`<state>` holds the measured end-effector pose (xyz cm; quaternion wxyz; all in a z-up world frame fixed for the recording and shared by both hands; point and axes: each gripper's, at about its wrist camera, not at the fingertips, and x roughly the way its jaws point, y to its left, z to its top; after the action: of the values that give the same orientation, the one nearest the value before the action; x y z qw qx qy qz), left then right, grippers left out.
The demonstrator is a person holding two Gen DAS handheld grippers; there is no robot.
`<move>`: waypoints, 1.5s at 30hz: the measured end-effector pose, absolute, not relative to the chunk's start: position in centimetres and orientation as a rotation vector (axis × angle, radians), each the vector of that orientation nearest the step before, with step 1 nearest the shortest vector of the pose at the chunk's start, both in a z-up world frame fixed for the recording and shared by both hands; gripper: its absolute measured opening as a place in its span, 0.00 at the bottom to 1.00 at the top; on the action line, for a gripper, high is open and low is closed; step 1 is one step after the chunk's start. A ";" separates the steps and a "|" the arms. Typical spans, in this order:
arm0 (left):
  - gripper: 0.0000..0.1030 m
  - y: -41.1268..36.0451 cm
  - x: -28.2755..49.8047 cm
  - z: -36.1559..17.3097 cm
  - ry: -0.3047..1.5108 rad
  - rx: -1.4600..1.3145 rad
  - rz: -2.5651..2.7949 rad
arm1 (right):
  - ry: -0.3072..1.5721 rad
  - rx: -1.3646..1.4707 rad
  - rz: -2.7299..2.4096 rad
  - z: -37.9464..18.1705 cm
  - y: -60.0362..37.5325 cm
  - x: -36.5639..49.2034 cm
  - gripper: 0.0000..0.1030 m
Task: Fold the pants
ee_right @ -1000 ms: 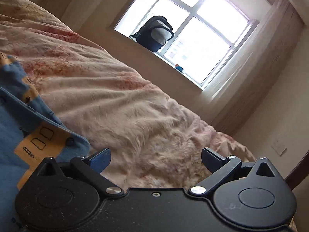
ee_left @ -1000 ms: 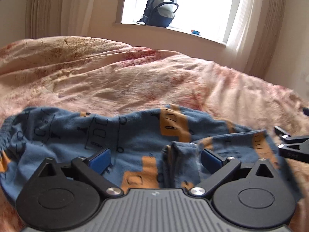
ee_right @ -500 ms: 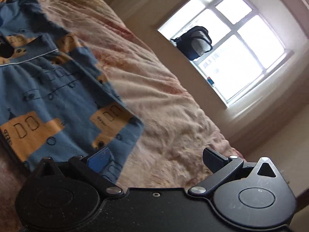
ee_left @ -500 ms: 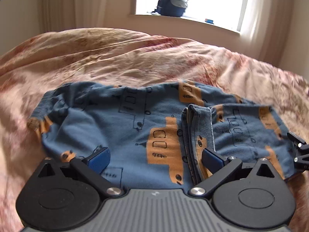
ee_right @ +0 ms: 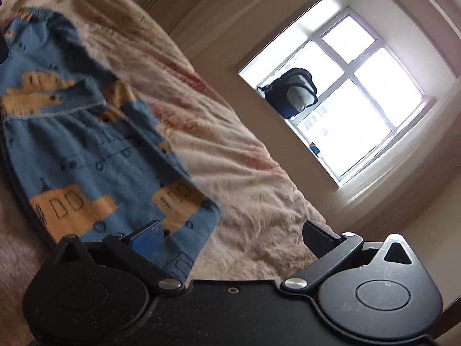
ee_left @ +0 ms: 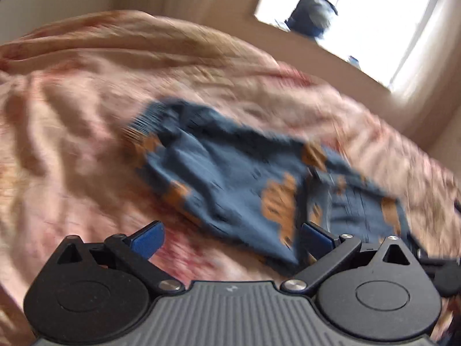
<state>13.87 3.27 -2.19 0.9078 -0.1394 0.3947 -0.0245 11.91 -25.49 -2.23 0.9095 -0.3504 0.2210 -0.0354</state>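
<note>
The blue pants (ee_left: 245, 184) with orange vehicle prints lie folded on the pink bedspread (ee_left: 72, 121). The left wrist view is blurred by motion. My left gripper (ee_left: 230, 239) is open and empty, held above the bed at the near edge of the pants. The pants also show in the right wrist view (ee_right: 86, 155), at the left. My right gripper (ee_right: 233, 239) is open and empty, above the near right corner of the pants. Its left blue pad (ee_right: 147, 239) is over the cloth without gripping it.
A dark backpack (ee_right: 291, 92) and a small blue item (ee_right: 315, 148) sit on the sill of the window (ee_right: 360, 92) beyond the bed. Curtains hang at the window sides. The bedspread is rumpled around the pants.
Both grippers have pulled up and back from the pants, which now lie further off and whole in view. The left camera has swung left and tilted.
</note>
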 end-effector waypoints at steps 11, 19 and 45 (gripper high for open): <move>0.96 13.8 18.8 -5.9 0.713 -0.751 0.124 | 0.470 -0.583 0.129 -3.5 -20.3 15.0 0.99; 0.60 10.6 19.1 -5.4 0.597 -0.524 0.133 | 0.553 -0.466 0.121 -6.0 -20.5 16.2 0.99; 0.28 14.9 19.0 -8.9 0.656 -0.887 0.151 | 0.529 -0.402 0.145 -4.4 -20.1 17.0 0.99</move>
<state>19.02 14.91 -8.93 0.8488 -0.4212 0.3114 0.0715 16.99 -20.06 -4.44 0.9427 -0.1972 0.2596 0.0709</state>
